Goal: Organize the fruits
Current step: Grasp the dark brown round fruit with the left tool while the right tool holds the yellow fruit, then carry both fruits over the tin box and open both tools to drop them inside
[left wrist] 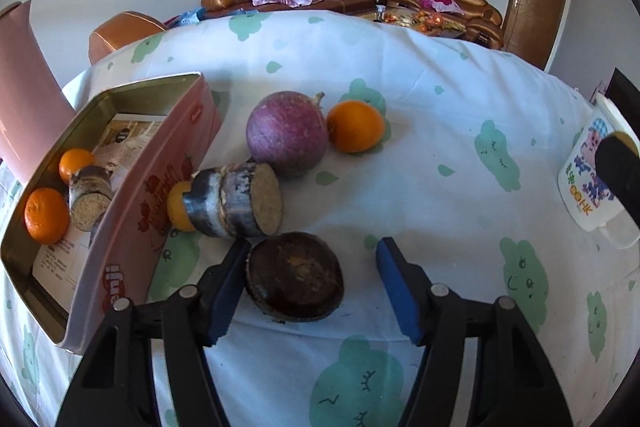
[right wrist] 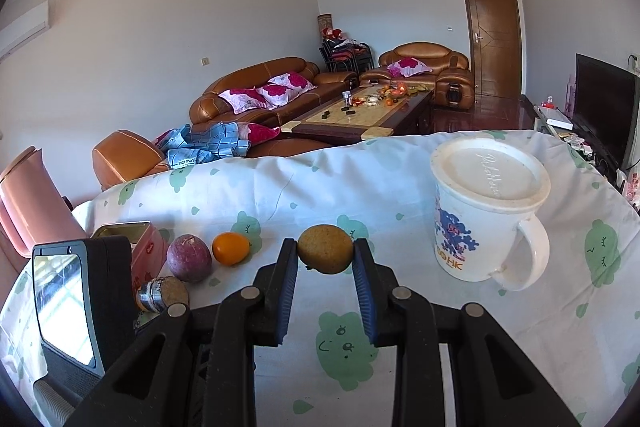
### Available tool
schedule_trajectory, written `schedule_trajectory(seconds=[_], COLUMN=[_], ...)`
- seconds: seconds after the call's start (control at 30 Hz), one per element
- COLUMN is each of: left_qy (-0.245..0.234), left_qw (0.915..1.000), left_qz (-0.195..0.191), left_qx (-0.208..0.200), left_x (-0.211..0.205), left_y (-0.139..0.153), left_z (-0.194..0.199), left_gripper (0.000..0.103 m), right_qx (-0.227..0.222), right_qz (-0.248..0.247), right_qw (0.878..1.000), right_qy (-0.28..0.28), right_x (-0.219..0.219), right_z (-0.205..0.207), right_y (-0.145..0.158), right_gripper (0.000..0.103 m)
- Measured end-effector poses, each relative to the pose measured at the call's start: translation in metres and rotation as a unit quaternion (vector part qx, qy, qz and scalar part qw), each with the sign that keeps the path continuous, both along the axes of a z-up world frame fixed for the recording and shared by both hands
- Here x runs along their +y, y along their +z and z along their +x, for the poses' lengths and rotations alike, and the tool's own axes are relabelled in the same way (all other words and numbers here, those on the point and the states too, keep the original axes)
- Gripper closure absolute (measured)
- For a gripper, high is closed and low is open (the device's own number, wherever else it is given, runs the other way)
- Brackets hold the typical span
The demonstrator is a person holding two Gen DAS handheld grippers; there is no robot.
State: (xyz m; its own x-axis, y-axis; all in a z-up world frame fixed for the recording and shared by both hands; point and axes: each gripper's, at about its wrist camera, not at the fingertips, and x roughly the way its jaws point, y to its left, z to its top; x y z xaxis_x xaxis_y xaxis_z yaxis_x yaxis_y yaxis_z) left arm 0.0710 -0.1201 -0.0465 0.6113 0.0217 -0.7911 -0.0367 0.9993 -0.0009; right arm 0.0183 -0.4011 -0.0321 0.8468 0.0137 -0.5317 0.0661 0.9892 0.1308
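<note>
I had my right claw (right wrist: 325, 255) pinching a small brown fruit (right wrist: 325, 249) above the counter (left wrist: 440, 131), while my left claw (left wrist: 310, 263) stood spread around the dark round fruit (left wrist: 295, 275) beside the pink tin (left wrist: 132, 211), so squeezing it came next, I thought.

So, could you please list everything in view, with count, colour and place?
tin: one, pink, open, at the cloth's left.
oranges: two in the tin, one beside the purple fruit.
cane pieces: one in the tin, one outside it; dark skin.
purple fruit: one, mid-cloth.
dark fruit: one, between the left tool's fingers.
brown fruit: one, held.
mug: one, white, lidded, at the right.
cloth: white, green print.
left tool: open.
right tool: shut on the brown fruit.
</note>
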Motion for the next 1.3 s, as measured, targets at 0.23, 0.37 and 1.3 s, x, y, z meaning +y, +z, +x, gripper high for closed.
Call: schedule_trajectory(seconds=[0.23,0.37,1.3], left_qy=[-0.026,-0.045,-0.142], left_qw=[0.9991,0.9961,0.9707], left_qz=[-0.034,-0.073,-0.069], left_qx=[-0.009,-0.018,-0.181], left_x=[0.002,0.011,0.154], left_y=[0.001,0.005,0.062], left_z=[-0.003,-0.011,-0.028], left_gripper=[0.060,0.060,0.060], right_qx=[0.001,-0.003,-0.061], right_qz=[0.005,0.010,-0.018], right_qw=[1.000,1.000,0.998], right_qy=[-0.004,-0.004,0.026], right_x=[-0.002,-0.002,0.092], right_z=[0.002,0.002,-0.026], right_y=[-0.002,-0.004,-0.003], right_gripper=[0.073,0.073,0.073])
